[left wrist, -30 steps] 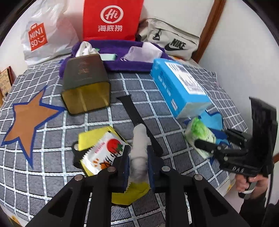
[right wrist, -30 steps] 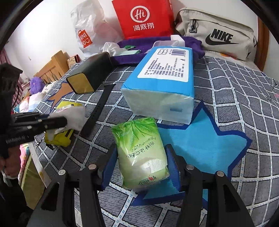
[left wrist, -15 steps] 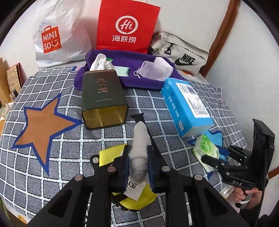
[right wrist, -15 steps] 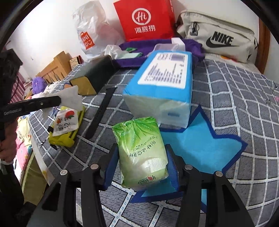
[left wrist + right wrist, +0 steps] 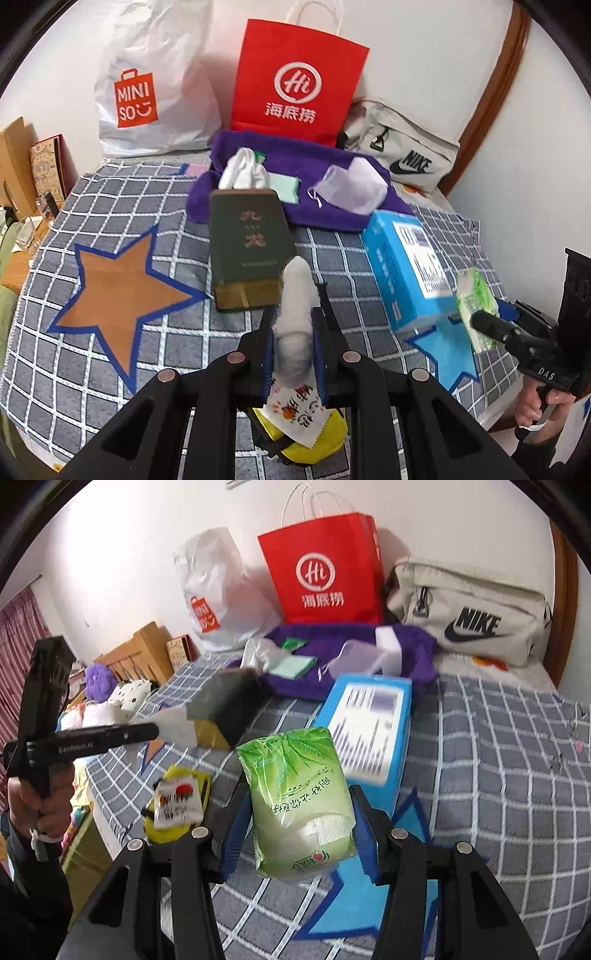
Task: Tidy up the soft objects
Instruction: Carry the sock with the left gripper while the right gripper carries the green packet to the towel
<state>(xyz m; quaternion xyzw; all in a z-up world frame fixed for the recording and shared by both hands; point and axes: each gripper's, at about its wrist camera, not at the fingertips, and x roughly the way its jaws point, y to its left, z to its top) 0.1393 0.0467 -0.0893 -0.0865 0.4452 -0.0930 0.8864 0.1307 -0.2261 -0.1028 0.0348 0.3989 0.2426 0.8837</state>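
Note:
My left gripper (image 5: 293, 332) is shut on a white soft pad (image 5: 295, 291) that sticks up between its blue pads, held above the checked bedspread (image 5: 177, 332). Seen from the right wrist, this left gripper (image 5: 157, 731) holds the pad (image 5: 177, 727) in the air at the left. My right gripper (image 5: 297, 805) is shut on a green tissue pack (image 5: 295, 790), lifted off the blue star patch (image 5: 354, 893). The left wrist view shows that pack (image 5: 474, 299) at the right edge. A purple towel (image 5: 314, 210) lies at the back with soft items on it.
A blue tissue box (image 5: 406, 266) and a dark green tin (image 5: 247, 236) lie mid-bed. A yellow item with a snack packet (image 5: 295, 410) is under my left gripper. A red paper bag (image 5: 295, 81), a white plastic bag (image 5: 147, 92) and a beige pouch (image 5: 472, 616) line the wall.
Both grippers have risen with their loads. The green pack has come up off the blue star, and the white pad has moved up and toward the far side of the bed.

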